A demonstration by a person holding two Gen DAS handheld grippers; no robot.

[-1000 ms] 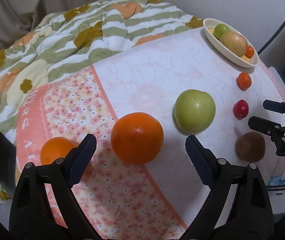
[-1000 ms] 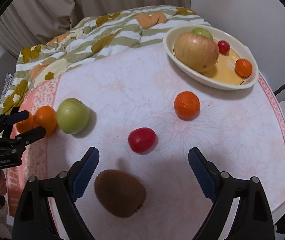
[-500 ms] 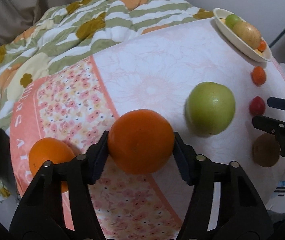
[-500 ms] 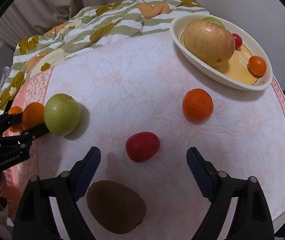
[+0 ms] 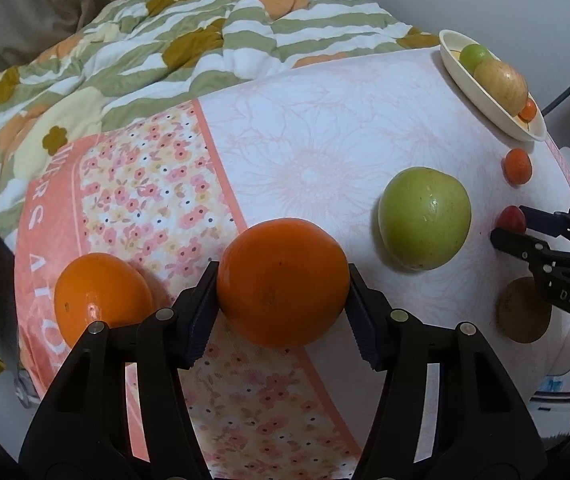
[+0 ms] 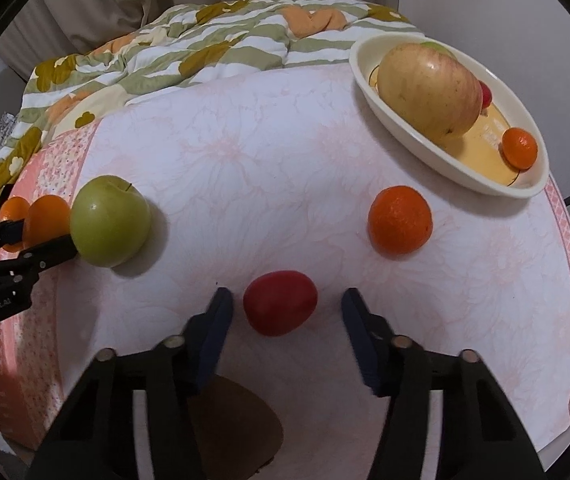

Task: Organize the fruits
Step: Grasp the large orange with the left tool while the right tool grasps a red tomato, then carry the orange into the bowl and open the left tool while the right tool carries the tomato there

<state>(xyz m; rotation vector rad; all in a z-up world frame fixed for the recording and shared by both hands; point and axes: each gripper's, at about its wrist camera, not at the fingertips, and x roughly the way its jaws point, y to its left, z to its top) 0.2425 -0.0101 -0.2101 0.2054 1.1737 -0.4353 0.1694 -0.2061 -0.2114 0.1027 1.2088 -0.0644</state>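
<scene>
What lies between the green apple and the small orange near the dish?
Only bare tablecloth between the green apple and small orange, in the right wrist view.

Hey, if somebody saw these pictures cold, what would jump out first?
The big orange clamped in the left gripper, low in its view. Next, the red fruit between the right gripper's closing jaws, pads not yet touching. Then the green apple between them and the bowl of fruit at the table's far right.
</scene>
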